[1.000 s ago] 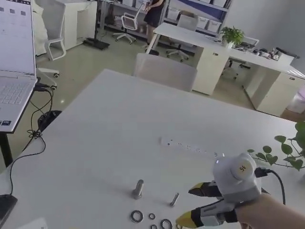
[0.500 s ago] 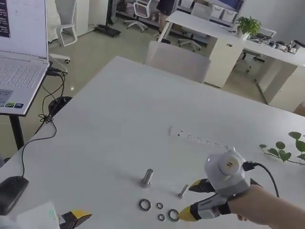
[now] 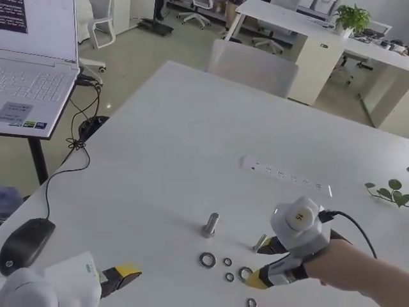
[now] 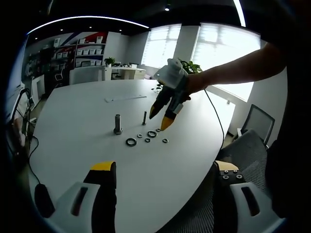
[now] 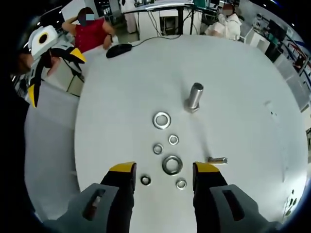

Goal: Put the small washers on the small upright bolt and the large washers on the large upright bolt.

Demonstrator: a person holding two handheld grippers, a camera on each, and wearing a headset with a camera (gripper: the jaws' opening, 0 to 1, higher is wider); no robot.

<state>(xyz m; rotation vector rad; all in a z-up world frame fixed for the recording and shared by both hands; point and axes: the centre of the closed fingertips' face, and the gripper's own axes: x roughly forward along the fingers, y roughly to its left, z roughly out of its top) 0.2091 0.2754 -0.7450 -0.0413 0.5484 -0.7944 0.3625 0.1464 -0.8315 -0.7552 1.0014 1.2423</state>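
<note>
The large upright bolt (image 3: 210, 225) stands mid-table, and the thin small bolt (image 3: 260, 242) is to its right. Several large and small washers lie loose in front of them. One large washer (image 3: 207, 259) sits left and another large washer (image 3: 245, 274) lies at the yellow tip of my right gripper (image 3: 259, 263). In the right gripper view, my right gripper (image 5: 165, 170) is open, with that large washer (image 5: 172, 164) between its jaw tips. My left gripper (image 3: 121, 276) hangs open and empty near the table's front edge, well back from the washers (image 4: 131, 142).
A laptop (image 3: 32, 83) sits on a side stand at the left with cables hanging, and a black mouse (image 3: 25, 240) lies near the table's left edge. A white power strip (image 3: 287, 178) lies behind the bolts. A chair (image 3: 252, 67) stands at the far edge, plant leaves (image 3: 390, 192) at the right.
The head camera has tilted down. My right gripper has closed in on the nearest large washer. My left gripper has come into the head view at the lower left.
</note>
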